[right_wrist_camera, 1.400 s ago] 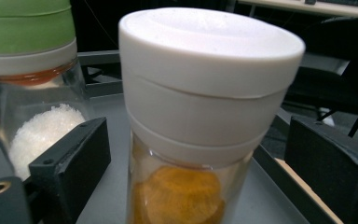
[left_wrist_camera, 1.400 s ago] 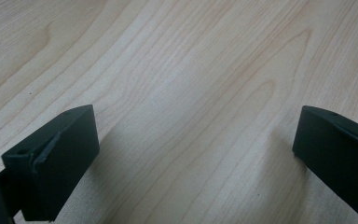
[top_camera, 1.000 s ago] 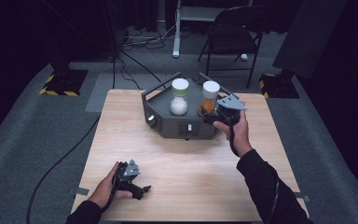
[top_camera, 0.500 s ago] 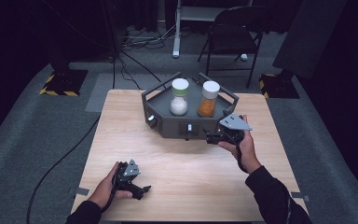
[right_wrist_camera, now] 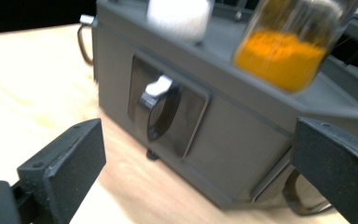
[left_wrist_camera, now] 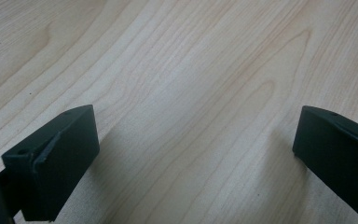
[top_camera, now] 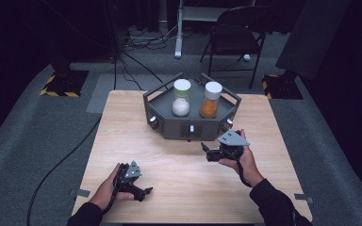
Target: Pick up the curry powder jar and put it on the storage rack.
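the small handle [right_wrist_camera: 160, 109] sits in a recess on the front wall of the grey stand [top_camera: 172, 126], which stands at the far middle of the table [top_camera: 122, 127] - its long axis looks roughly upright, and it juts toward the person. the right gripper [top_camera: 206, 151] is just short of it, jaws wide and just opening with nothing between them, so it should be squared to the handle before closing. the left gripper [top_camera: 146, 192] rests released - well apart, low on the table.
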A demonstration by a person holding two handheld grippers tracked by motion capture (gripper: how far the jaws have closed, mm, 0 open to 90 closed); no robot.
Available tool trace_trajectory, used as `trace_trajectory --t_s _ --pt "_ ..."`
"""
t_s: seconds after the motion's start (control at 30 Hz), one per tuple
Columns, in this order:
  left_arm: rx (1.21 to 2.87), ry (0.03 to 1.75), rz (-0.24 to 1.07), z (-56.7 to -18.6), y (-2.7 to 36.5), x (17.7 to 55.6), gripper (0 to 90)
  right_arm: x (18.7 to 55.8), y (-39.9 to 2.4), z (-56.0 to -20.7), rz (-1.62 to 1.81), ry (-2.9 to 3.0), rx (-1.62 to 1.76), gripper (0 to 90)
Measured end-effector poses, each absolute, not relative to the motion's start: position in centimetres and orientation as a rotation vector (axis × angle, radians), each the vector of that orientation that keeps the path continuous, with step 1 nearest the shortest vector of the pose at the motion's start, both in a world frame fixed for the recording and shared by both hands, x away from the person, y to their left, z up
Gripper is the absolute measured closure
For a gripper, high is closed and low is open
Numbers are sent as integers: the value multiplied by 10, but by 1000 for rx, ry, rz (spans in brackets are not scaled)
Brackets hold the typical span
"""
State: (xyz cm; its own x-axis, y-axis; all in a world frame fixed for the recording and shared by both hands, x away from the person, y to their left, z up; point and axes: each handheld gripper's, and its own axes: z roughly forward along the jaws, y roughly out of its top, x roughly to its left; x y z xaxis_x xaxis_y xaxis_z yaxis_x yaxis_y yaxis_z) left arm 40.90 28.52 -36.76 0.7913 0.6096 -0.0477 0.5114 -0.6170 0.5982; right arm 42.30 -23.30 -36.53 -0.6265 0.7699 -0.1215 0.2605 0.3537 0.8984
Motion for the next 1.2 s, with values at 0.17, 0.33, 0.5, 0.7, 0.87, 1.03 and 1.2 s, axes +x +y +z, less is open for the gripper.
trace_trajectory --t_s 0.17,0.33,0.5,0.7,0.87,1.03,1.2 --pt "2370 828 213 -368 285 409 3 419 -236 -375 1223 2126 902 31" --pt "2370 828 213 -368 285 409 3 415 -241 -383 1182 2185 856 28" --pt "2370 828 213 -368 285 409 3 411 -249 -388 1166 2230 843 28" --pt "2371 828 213 -368 285 409 3 405 -260 -392 1130 2301 833 28" --pt "2370 828 213 -368 285 409 3 402 -273 -395 1116 2344 855 28" --pt "2370 828 212 -368 285 409 3 398 -285 -397 1096 2376 870 28" --pt "2371 828 212 -368 285 409 3 395 -304 -397 1098 2426 881 28"
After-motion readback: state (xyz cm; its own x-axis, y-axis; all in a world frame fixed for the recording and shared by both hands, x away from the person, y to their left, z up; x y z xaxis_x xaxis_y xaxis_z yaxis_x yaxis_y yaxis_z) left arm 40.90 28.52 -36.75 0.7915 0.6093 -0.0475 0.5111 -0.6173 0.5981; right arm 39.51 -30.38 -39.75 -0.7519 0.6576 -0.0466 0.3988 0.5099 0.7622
